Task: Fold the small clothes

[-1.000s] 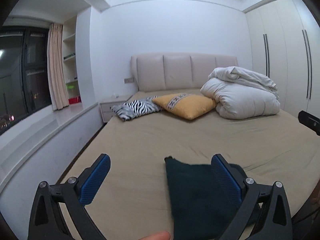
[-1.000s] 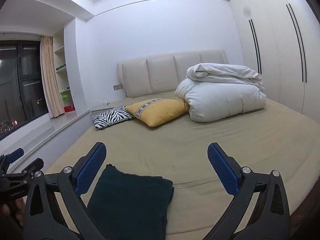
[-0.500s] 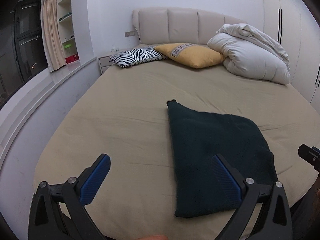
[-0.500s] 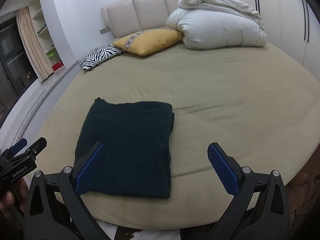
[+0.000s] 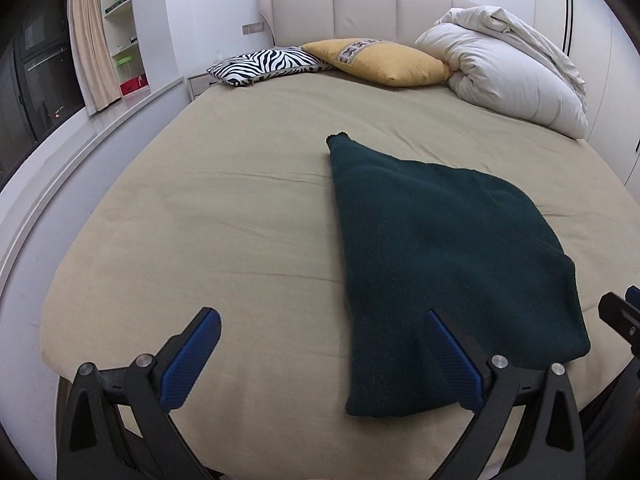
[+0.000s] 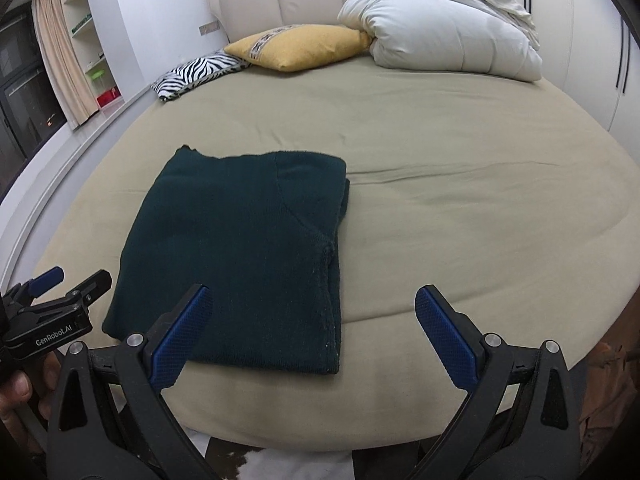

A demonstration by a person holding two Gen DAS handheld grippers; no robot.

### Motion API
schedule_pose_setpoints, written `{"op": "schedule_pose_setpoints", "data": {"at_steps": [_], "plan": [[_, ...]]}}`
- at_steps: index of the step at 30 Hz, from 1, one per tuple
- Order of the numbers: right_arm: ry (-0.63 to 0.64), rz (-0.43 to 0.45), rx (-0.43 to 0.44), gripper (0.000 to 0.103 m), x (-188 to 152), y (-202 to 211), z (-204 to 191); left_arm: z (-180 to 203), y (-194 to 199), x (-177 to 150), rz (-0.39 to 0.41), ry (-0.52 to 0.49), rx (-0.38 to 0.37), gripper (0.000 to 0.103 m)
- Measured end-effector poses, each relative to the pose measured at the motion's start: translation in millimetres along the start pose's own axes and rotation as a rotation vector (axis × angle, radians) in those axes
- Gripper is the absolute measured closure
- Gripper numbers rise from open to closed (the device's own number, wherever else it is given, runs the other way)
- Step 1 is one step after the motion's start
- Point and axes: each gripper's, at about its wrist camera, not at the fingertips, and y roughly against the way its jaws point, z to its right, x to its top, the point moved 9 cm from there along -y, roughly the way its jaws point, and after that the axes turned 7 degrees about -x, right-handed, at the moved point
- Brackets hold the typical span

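A dark green knit garment (image 5: pixel 436 256) lies folded into a flat rectangle near the front edge of the beige bed (image 5: pixel 240 200); it also shows in the right wrist view (image 6: pixel 244 248). My left gripper (image 5: pixel 320 320) is open and empty, held above the bed's front edge, left of the garment, with its right finger over the garment's near corner. My right gripper (image 6: pixel 312 300) is open and empty above the garment's near right edge. The left gripper also shows at the left edge of the right wrist view (image 6: pixel 56 308).
A zebra pillow (image 5: pixel 268 62), a yellow pillow (image 5: pixel 380 62) and a bundled white duvet (image 5: pixel 508 68) sit by the headboard. A window ledge (image 5: pixel 80 152) runs along the left. Wardrobe doors (image 6: pixel 600 40) stand at the right.
Both grippers have risen and tilted downward, so the views now look down onto the bed and the folded garment. The garment has not moved. Both grippers stay open.
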Motion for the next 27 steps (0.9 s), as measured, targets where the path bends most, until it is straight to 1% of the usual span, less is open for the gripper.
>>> {"op": "schedule_pose_setpoints", "data": {"at_steps": [4, 10, 27], "plan": [[0.024, -0.017, -0.004, 0.0, -7.4, -8.1, -5.2, 0.4, -2.0, -0.5, -0.007, -0.001, -0.008, 0.0], [0.042, -0.022, -0.001, 0.0, -8.9, -9.7, -8.3, 1.2, -1.7, -1.2, -0.005, -0.004, -0.011, 0.0], [0.037, -0.028, 0.006, 0.0, -8.1, -8.3, -10.6, 0.1, -0.9, -1.7, -0.004, 0.001, -0.012, 0.0]]}}
